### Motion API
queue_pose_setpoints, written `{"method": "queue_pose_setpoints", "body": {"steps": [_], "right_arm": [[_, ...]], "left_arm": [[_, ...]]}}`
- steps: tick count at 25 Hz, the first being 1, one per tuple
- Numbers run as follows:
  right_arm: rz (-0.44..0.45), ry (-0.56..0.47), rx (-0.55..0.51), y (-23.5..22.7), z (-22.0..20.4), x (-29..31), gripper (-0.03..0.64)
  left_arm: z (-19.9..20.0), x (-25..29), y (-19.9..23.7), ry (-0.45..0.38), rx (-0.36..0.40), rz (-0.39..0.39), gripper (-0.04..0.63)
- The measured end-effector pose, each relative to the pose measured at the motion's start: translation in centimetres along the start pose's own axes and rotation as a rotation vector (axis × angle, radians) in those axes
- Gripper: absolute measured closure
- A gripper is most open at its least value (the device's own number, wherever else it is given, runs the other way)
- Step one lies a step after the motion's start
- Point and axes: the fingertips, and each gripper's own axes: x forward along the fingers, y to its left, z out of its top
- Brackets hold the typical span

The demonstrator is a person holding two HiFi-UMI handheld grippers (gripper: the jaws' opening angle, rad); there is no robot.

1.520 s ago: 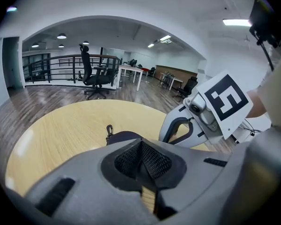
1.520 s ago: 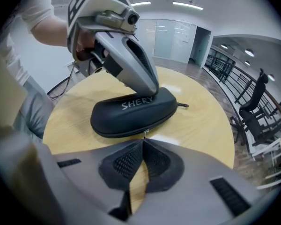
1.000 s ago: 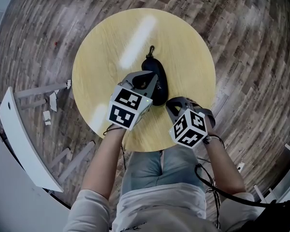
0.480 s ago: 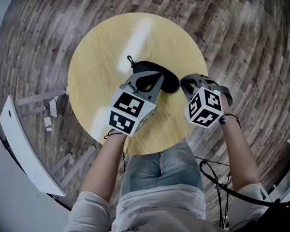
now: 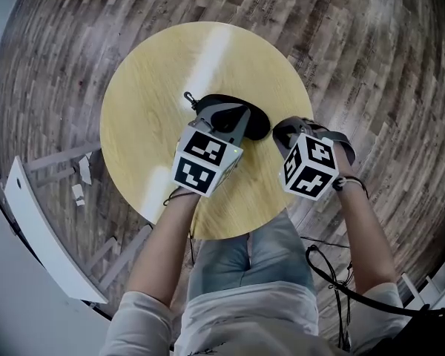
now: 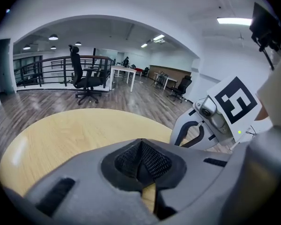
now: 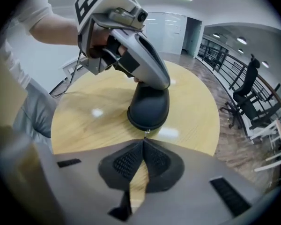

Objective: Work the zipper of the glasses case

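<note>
Got the right gripper [image 7: 144, 142] pinched shut on the tiny zipper pull [image 7: 145, 133], near end of the glasses case [image 7: 149, 108]. Pinning the case down with the left gripper [image 7: 155, 82] (jaws closed, empty) on the table [image 7: 196, 107]. Could easily lose that pull by tugging off-line.

Round, pale wood tabletop [image 5: 156, 102] on a floor [image 5: 371, 43] of dark, streaked wood planks. A long white panel [image 5: 41, 236] lies at an angle at lower left, with pale scraps [image 5: 80, 165] on the floor near it. A black cable [image 5: 334, 288] loops at lower right. Left gripper view: open office with a black swivel chair [image 6: 82, 76], a dark railing [image 6: 37, 69], white desks [image 6: 122, 74] and a ceiling strip light [image 6: 234, 21]. Right gripper view: a second black chair [image 7: 248, 90] beside a railing [image 7: 215, 48].
</note>
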Motion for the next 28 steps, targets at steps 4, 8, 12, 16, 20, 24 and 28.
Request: {"method": "queue_pose_setpoints", "body": {"steps": [4,8,12,16,20,24,28], "right_arm": [[0.015,-0.034,0.1,1.9,0.6,-0.2,0.617],[0.02,-0.081,0.195,3.4,2.0,0.5,0.617],[0.004,-0.11,0.262,3.5,2.7,1.1,0.617],[-0.014,-0.133,0.309,3.9,2.2,1.0,0.617],[-0.101,-0.177,0.426,4.2,-0.4,-0.5,0.615],[-0.224,-0.399,0.608,3.8,1.1,-7.8,0.617],[-0.283,-0.588,0.623,2.4,6.7,-16.6,0.617]], "left_arm": [[0.1,0.0,-0.1,-0.002,0.003,-0.004,0.592],[0.1,0.0,-0.2,-0.013,0.008,0.0,0.592],[0.0,0.1,-0.1,-0.012,0.006,0.001,0.592],[-0.1,0.0,0.0,-0.019,-0.003,-0.01,0.592],[-0.5,0.1,0.2,-0.035,-0.045,-0.034,0.592],[1.3,-3.3,0.1,-0.146,-0.166,-0.058,0.592],[7.4,-13.9,-1.8,-0.359,-0.104,0.072,0.592]]}}
